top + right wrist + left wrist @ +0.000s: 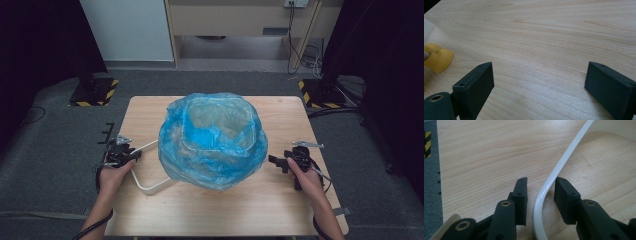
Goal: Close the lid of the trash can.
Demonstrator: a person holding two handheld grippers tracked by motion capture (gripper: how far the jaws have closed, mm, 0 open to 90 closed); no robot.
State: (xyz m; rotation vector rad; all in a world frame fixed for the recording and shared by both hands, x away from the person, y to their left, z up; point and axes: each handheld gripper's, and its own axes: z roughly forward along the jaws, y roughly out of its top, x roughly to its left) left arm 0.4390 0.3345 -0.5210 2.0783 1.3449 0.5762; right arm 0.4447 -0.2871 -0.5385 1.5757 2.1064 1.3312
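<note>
A pale bucket lined with a crinkled blue plastic bag [212, 140] stands in the middle of the wooden table [150, 215]. Its thin white handle [145, 186] lies out on the table towards the left. My left gripper [134, 156] sits at the bend of that handle. In the left gripper view the handle [564, 160] runs between the two black jaws of my left gripper [541, 182], and a gap shows beside the left pad. My right gripper [274, 161] rests just right of the bag. In the right gripper view it [539, 72] stands wide open over bare wood.
A yellow rounded object [439, 58] lies at the left edge of the right gripper view. Black stands on striped bases are on the floor at the back left [92, 92] and back right [320, 92]. A small black rack [106, 134] hangs at the table's left edge.
</note>
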